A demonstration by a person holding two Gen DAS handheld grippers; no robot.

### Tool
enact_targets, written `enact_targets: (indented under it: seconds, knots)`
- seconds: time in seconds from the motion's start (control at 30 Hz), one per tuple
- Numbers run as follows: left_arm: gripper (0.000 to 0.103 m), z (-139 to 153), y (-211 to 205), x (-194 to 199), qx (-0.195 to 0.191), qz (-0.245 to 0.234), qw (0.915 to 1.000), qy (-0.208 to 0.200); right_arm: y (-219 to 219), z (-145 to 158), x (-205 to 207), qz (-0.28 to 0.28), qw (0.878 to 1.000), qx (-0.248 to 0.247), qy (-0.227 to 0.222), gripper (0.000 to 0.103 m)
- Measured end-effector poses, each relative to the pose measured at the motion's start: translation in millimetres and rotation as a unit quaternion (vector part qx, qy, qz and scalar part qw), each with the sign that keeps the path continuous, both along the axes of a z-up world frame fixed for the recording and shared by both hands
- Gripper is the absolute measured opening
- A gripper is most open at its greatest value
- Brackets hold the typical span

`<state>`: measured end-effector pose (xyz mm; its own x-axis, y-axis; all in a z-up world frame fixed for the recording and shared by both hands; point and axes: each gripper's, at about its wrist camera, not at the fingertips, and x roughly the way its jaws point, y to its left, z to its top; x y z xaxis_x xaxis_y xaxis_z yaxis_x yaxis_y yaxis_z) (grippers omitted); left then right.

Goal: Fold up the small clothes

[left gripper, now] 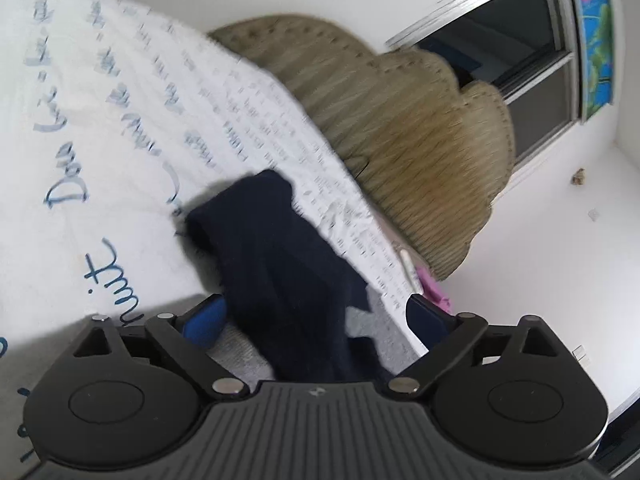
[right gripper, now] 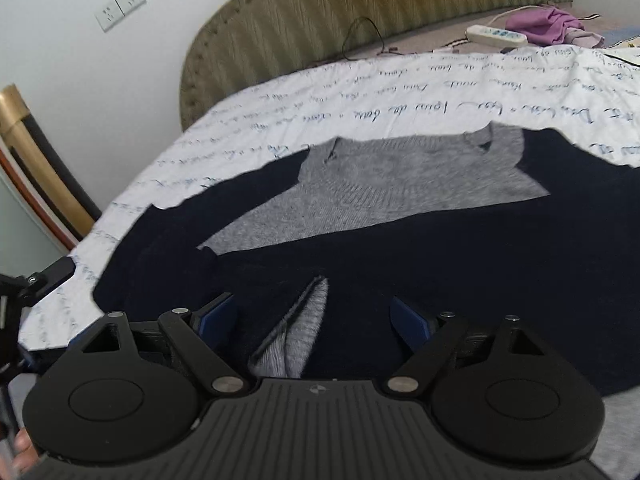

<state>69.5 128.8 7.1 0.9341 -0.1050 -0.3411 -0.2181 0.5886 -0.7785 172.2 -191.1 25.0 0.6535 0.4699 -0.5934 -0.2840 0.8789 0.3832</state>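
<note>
Sweater lies flat, collar toward headboard, length running toward camera.

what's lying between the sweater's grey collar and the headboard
In the right wrist view, only the white script-printed bedsheet lies between the sweater and the olive headboard; nothing else sits on that stretch.

I can't read the blurred script on the bedsheet | sweater cut off at frame's right edge | its hem hidden behind my fingers.
</note>
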Motion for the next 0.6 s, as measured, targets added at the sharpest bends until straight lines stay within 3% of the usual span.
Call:
enact_targets:
  seconds: [0.07, 0.1, 0.13, 0.2, 0.37, 0.5, 0.6]
  knots:
    - [0.097, -1, 2, 0, -0.006, -0.002, 1.0, 0.005, 8, -2, 3, 0.006, 1.0, 0.003, -0.005, 0.084]
    - [0.097, -2, 2, 0, -0.005, -0.002, 1.0, 0.004, 11, -3, 3, 0.008, 1.0, 0.004, -0.009, 0.075]
    - [0.097, -2, 1, 0, -0.004, -0.003, 1.0, 0.004, 13, -3, 2, 0.015, 1.0, 0.005, -0.009, 0.052]
    - [0.097, -4, 2, 2, -0.004, -0.003, 1.0, 0.005, 15, -3, 4, 0.028, 1.0, 0.014, 0.001, 0.017]
    - [0.097, -6, 6, 4, -0.015, -0.003, 0.9999, 0.001, 3, 6, 5, 0.016, 0.997, 0.075, 0.011, 0.017]
    - [0.097, -8, 8, 2, -0.021, -0.003, 0.9998, -0.003, -32, 33, -1, -0.016, 0.988, 0.15, -0.034, 0.016]
    - [0.097, -8, 6, 3, -0.015, -0.004, 0.9999, -0.002, -76, 39, -4, -0.069, 0.982, 0.165, -0.053, 0.016]
